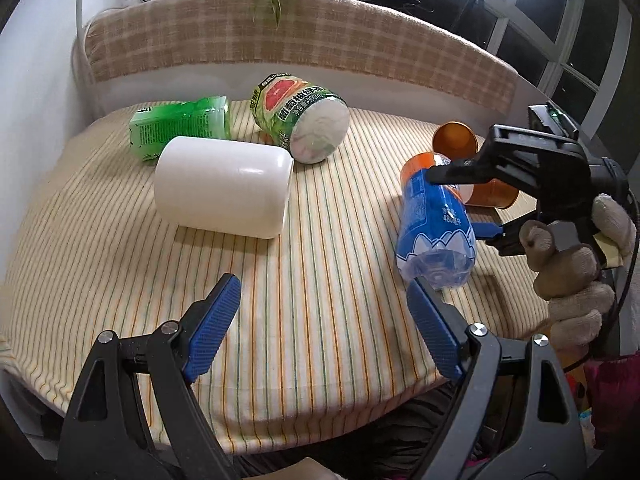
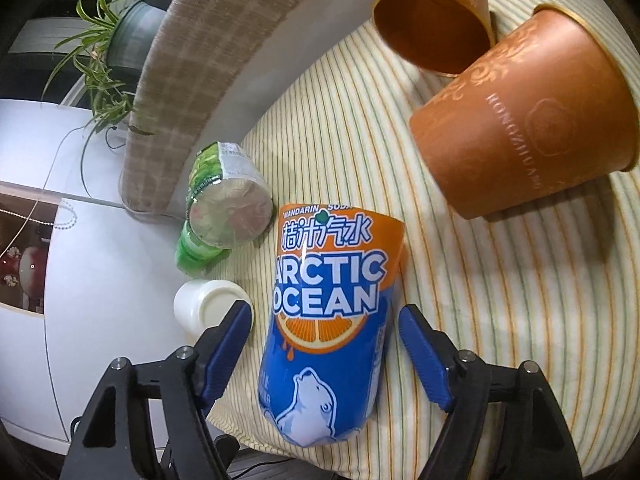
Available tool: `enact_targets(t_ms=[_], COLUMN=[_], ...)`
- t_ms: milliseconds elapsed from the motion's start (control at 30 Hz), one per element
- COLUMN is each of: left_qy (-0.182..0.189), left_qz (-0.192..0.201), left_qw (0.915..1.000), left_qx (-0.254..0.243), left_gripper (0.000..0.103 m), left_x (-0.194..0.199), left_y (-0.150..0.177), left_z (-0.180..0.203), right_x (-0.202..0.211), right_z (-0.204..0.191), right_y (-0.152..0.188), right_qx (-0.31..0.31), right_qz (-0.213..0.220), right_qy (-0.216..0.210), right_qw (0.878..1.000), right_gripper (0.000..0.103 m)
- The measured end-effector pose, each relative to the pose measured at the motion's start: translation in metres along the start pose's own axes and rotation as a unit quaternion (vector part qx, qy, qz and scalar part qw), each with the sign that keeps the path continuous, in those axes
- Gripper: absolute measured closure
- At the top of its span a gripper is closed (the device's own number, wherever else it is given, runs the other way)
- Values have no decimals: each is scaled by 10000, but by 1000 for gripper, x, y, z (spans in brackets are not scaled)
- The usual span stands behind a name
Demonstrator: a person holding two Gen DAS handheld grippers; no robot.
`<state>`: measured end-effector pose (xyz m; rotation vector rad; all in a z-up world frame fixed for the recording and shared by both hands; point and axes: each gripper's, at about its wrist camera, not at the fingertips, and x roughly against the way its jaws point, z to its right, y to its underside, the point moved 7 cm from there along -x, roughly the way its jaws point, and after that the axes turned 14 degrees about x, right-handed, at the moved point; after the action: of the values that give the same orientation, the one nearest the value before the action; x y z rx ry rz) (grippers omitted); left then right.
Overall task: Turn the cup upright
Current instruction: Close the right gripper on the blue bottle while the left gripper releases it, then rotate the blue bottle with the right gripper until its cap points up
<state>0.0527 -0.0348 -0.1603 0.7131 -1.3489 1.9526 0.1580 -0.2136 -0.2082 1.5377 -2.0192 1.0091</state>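
In the left wrist view, the right gripper [image 1: 464, 200] covers most of the nearer orange cup [image 1: 494, 194] and part of the blue bottle-cup [image 1: 436, 224]. The white cup [image 1: 222, 186] hides the lower corner of the green bottle-cup [image 1: 180, 126]. In the right wrist view, the left finger [image 2: 228, 340] overlaps the white cup [image 2: 200, 304], and the blur softens the far orange cup [image 2: 436, 16].

Five containers lie on their sides on the cloth-covered table [image 1: 320, 320] ahead of me. At the left, a smooth cup [image 1: 222, 186] lies in front of two labelled bottles [image 1: 180, 126] [image 1: 302, 120] set side by side. At the right, a cut bottle [image 2: 328, 320] lies between my right tongs' [image 2: 325, 330] parted fingers, with two paper cups [image 2: 436, 20] [image 2: 532, 120] beyond it, touching each other.
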Motion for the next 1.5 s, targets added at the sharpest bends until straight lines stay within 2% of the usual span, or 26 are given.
enact_targets(t_ms=[100,167,667,900,1033,1233,1433,1500], left_qy=[-28,-19,-64,-47,-47,-66,-73,-77], left_qz=[31,74,382,450,489,513,529,532], left_qw=[10000,10000,9992,9990,9988,9986,9985,9985], left_qx=[-14,-15,-49,-15,11,50,115,122], left_gripper=[16,16,16,16,16,16,16,16], left_x=[0,1,14,18,21,22,22,23], left_y=[-3,-5,-14,-16,-18,-20,-22,-22], left_z=[0,1,4,3,2,-2,-5,-6], right_x=[-5,-7,10,26,34,40,38,35], right_z=[-3,-5,-12,-28,-42,-60,-63,-67], right_y=[-1,-1,1,0,0,4,9,11], right_qx=[47,100,760,1498,2162,3167,3554,3751], right_qz=[-71,-98,129,500,752,1119,1276,1341], right_qy=[2,24,279,630,1044,1890,2065,2198], right_qw=[10000,9999,9966,9854,9678,9227,9026,8905], right_gripper=[30,37,39,40,40,40,40,40])
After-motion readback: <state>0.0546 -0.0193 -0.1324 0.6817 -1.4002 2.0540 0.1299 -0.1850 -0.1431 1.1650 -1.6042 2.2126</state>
